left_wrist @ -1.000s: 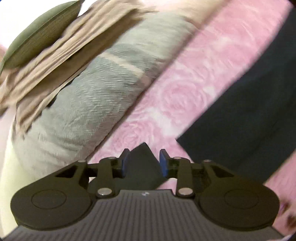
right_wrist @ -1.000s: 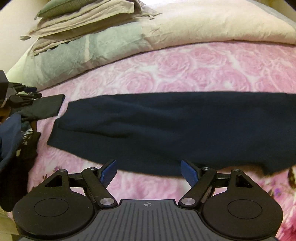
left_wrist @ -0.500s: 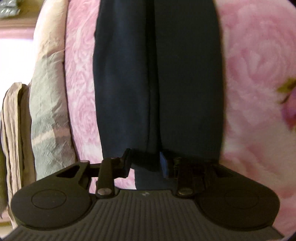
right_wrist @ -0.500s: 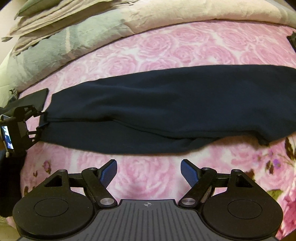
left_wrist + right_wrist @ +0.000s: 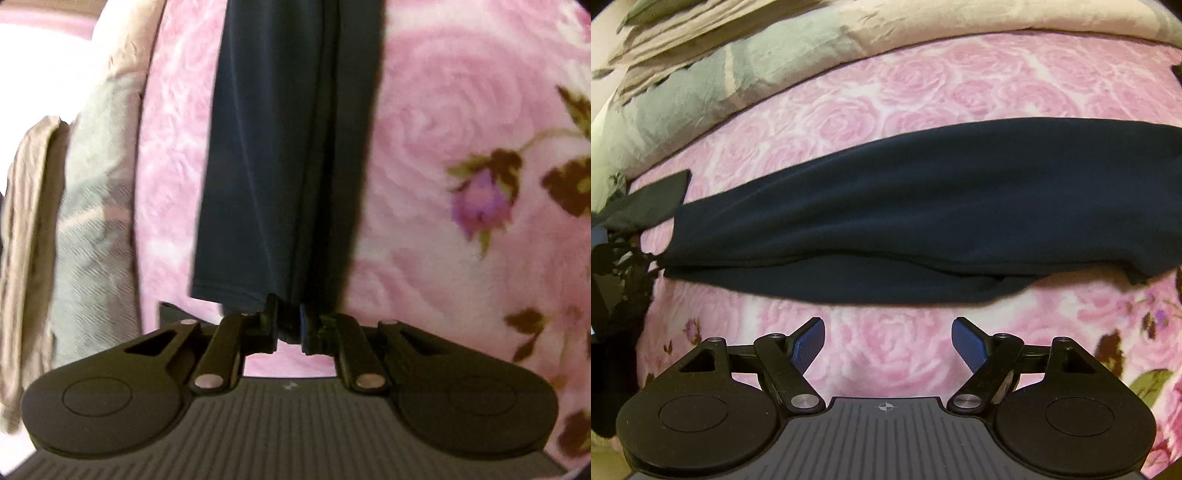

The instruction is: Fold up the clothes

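Observation:
A long navy garment (image 5: 923, 206) lies folded lengthwise across the pink rose blanket (image 5: 923, 85). In the left wrist view the same garment (image 5: 266, 166) runs straight away from my left gripper (image 5: 287, 325). Its jaws are closing and its pads pinch the garment's near end between them. In the right wrist view, my right gripper (image 5: 888, 343) hovers open over bare blanket just in front of the garment's long edge, with nothing between its fingers. The garment's far right end runs out of that view.
Grey-green and beige pillows and folded bedding (image 5: 720, 74) are stacked along the far side of the bed, and show at the left in the left wrist view (image 5: 92, 184). A separate dark cloth (image 5: 653, 203) lies by the garment's left end.
My left gripper has rolled and dropped from above the pillows to the garment's end, and its jaws have narrowed onto the cloth. The right gripper has hardly moved and stays open.

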